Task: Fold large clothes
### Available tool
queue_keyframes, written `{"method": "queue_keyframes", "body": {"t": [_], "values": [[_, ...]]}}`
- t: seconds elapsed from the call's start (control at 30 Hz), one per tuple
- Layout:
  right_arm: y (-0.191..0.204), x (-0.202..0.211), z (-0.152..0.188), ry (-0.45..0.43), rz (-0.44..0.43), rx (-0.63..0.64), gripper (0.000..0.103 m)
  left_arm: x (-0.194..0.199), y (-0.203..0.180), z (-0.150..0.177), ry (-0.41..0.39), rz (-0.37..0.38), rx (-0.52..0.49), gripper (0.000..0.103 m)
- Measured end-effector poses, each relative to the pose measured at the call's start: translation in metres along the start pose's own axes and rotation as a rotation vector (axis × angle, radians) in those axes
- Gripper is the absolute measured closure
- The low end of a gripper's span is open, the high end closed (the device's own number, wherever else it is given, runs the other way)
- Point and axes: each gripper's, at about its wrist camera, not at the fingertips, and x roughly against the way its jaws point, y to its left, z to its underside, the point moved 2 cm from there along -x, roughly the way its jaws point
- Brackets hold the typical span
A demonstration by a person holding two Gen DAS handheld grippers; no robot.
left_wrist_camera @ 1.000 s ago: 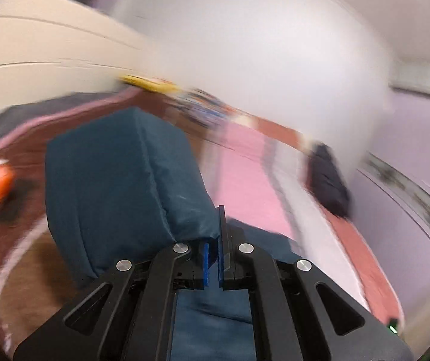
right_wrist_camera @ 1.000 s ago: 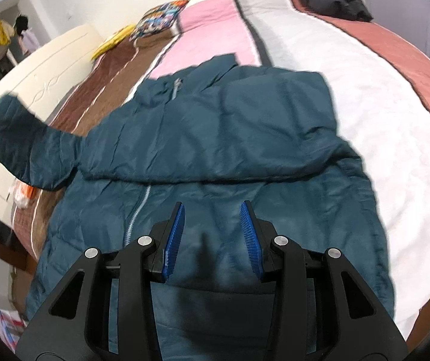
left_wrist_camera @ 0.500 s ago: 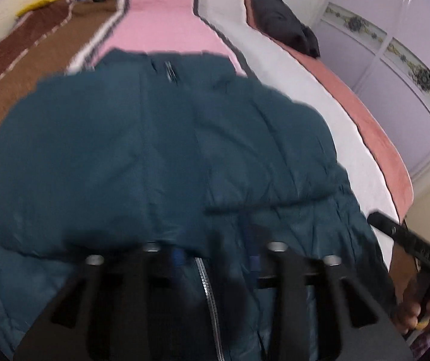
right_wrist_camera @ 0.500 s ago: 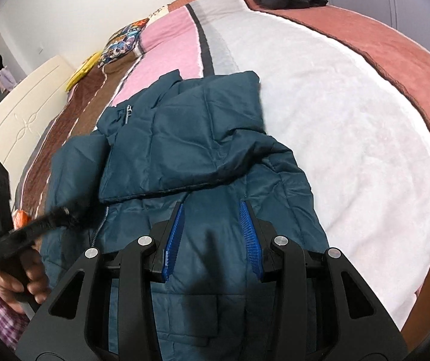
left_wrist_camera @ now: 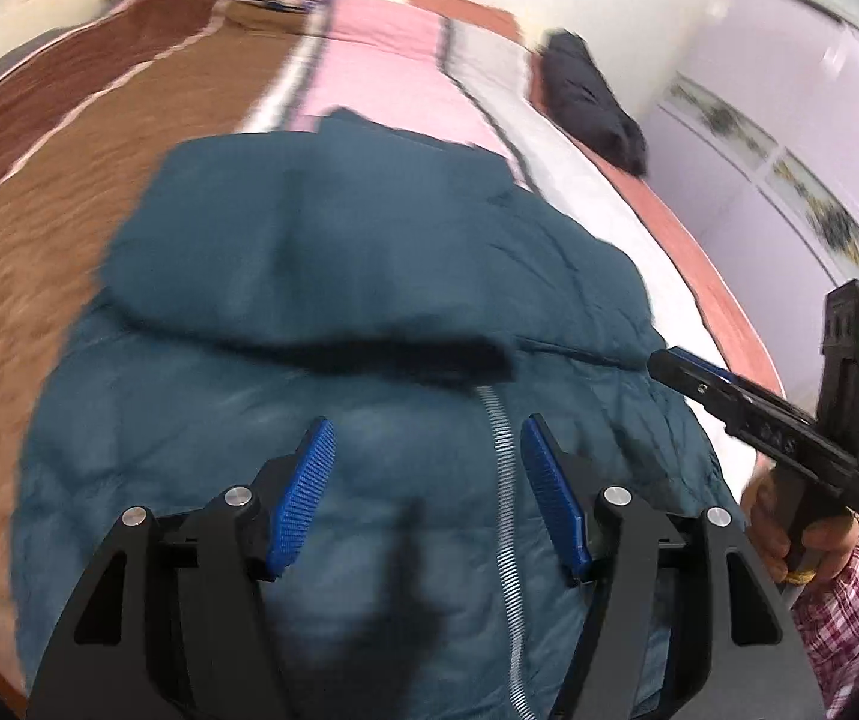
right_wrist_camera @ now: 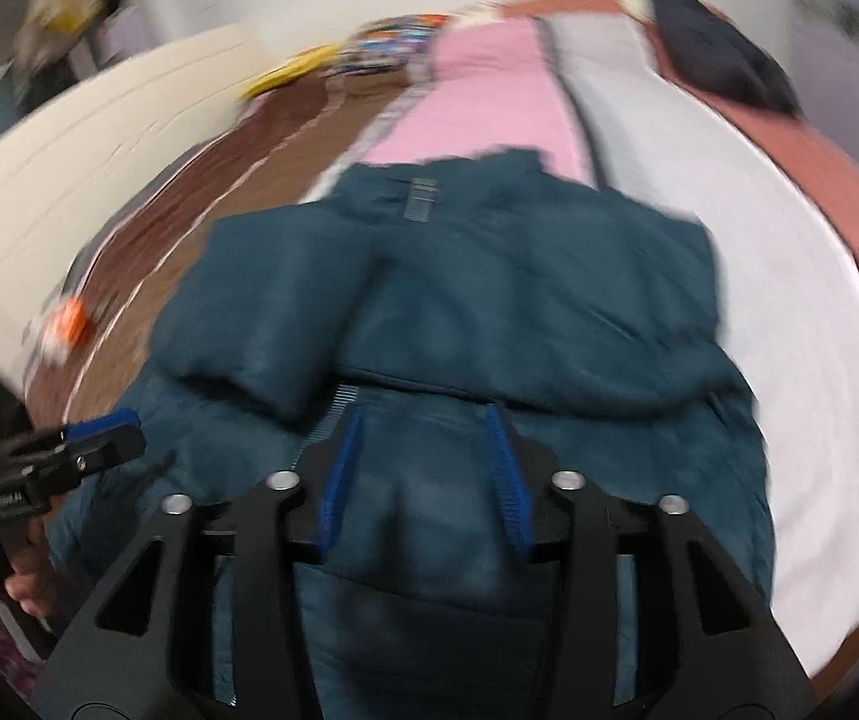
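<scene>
Teal puffer jacket (left_wrist_camera: 369, 360) of quilted, padded fabric lies front-up on the striped bedspread (left_wrist_camera: 99, 192), both sleeves folded across the chest. In the left wrist view the black two-finger left gripper (left_wrist_camera: 426, 456) with blue ribbed pads hovers over the lower front of the jacket, fingers spread apart and empty; the silver zipper (left_wrist_camera: 504, 480) runs up between them, close to the finger at 3 o'clock. From there the folded sleeves lie at 12 o'clock, with the collar beyond them. At 3 o'clock the right gripper (left_wrist_camera: 678, 369) reaches in over the jacket's edge, held in a hand with a plaid cuff.

In the right wrist view the right gripper (right_wrist_camera: 429, 444), also black with blue pads, sits low over the jacket's lower front, fingers apart with nothing between them. Whether it touches the fabric cannot be told through the blur. The sleeve edge lies just past its tips at 12 o'clock, and the left gripper (right_wrist_camera: 105, 429) shows at 9 o'clock beside the jacket.

Farther off, a dark bundled garment (right_wrist_camera: 717, 54) lies at 1 o'clock, and a colourful patterned pillow (right_wrist_camera: 393, 48) at 12 o'clock near the white wall.
</scene>
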Motion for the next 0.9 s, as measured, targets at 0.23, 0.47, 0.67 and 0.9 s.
{"method": "queue_keyframes", "body": {"t": [0.23, 0.47, 0.67, 0.9], "values": [[0.126, -0.041, 0.009, -0.047, 0.093, 0.494, 0.039, 0.034, 0.044, 0.017, -0.064, -0.021, 0.132, 0.04], [0.179, -0.1, 0.02, -0.1, 0.287, 0.782, 0.039, 0.053, 0.067, 0.027, -0.099, -0.003, 0.18, 0.04], [0.16, -0.105, 0.003, -0.07, 0.27, 0.646, 0.098, 0.056, 0.074, 0.028, -0.109, 0.008, 0.2, 0.04], [0.093, -0.046, -0.025, -0.145, 0.201, 0.266, 0.099, 0.05, 0.067, 0.025, -0.096, 0.018, 0.201, 0.04]]}}
